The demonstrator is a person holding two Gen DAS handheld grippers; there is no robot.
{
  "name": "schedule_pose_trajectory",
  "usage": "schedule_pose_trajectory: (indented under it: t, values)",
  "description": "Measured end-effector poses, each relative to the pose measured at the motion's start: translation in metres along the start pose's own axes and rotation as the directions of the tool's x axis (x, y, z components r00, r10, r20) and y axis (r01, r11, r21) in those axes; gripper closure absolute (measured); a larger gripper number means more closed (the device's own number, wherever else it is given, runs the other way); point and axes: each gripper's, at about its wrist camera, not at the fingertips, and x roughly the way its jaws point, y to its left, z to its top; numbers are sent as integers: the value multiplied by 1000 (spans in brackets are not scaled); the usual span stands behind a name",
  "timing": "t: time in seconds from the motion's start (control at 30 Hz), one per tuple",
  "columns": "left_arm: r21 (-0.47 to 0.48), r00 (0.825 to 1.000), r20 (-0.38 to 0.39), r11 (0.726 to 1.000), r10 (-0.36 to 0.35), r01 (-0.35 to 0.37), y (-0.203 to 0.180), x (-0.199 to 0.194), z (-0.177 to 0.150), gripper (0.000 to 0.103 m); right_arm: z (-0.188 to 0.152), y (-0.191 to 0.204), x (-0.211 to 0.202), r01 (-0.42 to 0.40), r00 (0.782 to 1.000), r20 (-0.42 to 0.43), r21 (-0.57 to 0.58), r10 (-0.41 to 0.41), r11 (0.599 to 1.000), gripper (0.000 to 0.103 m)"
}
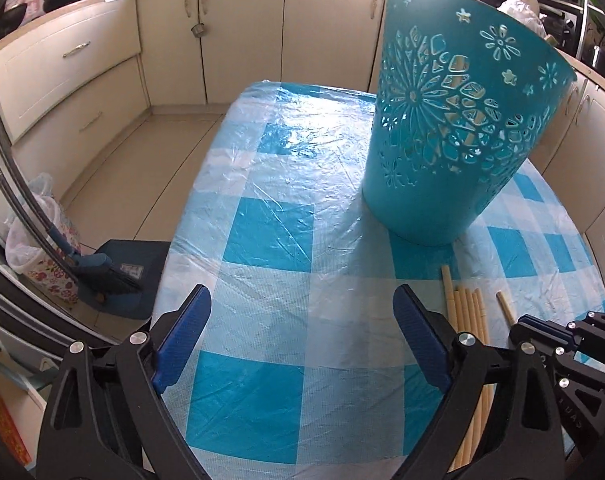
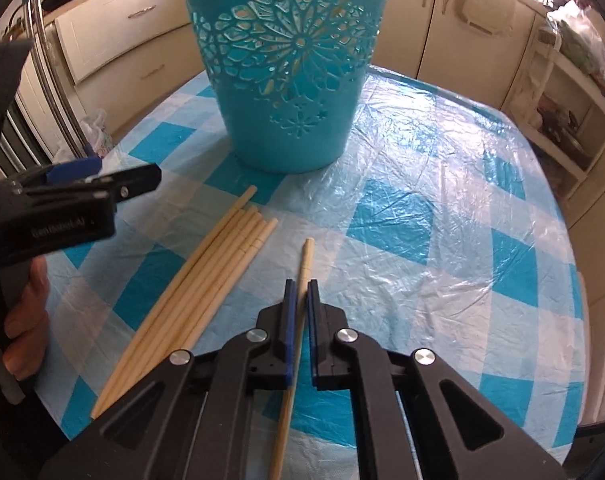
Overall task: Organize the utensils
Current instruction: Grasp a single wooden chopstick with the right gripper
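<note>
A teal plastic basket (image 1: 454, 120) with cut-out flowers stands on the blue-checked table (image 1: 270, 232); pale sticks show through its holes. In the right wrist view the basket (image 2: 290, 64) is straight ahead. Several wooden chopsticks (image 2: 206, 280) lie bundled on the cloth, and one single chopstick (image 2: 304, 264) lies apart to their right. My right gripper (image 2: 301, 286) is shut on that single chopstick, low over the cloth. My left gripper (image 1: 300, 300) stands open with nothing between its fingers, over bare cloth left of the chopsticks (image 1: 468, 312). The left gripper (image 2: 102, 178) also shows at the left edge.
Cream kitchen cabinets (image 1: 238, 28) ring the room. A dustpan and brush (image 1: 118, 280) and a lined floral bin (image 1: 42, 248) stand on the floor left of the table. Open shelves (image 2: 562, 108) are at the right. A person's hand (image 2: 22, 320) holds the left gripper's handle.
</note>
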Motion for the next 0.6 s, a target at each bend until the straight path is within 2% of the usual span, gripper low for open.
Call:
schedule_pose_trajectory:
  t: [0.07, 0.23, 0.3, 0.43, 0.6]
  values:
    - [20, 1000, 5, 1000, 13, -13, -5, -1, 0, 14, -1, -3, 0, -2, 1000, 2, 27, 2, 1000, 97]
    - [72, 999, 19, 996, 41, -42, -18, -4, -1, 14, -1, 3, -1, 27, 1000, 6, -20, -27, 999, 97]
    - [86, 999, 22, 995, 48, -49, -21, -4, -2, 13, -2, 0, -2, 13, 1000, 13, 6, -13, 1000, 97]
    - [83, 998, 18, 995, 52, -54, -21, -4, -1, 13, -10, -14, -6, -56, 998, 39, 112, 52, 992, 98]
    - [90, 998, 12, 994, 56, -57, -22, -3, -1, 12, -17, -29, -27, -155, 984, 121, 198, 133, 968, 98]
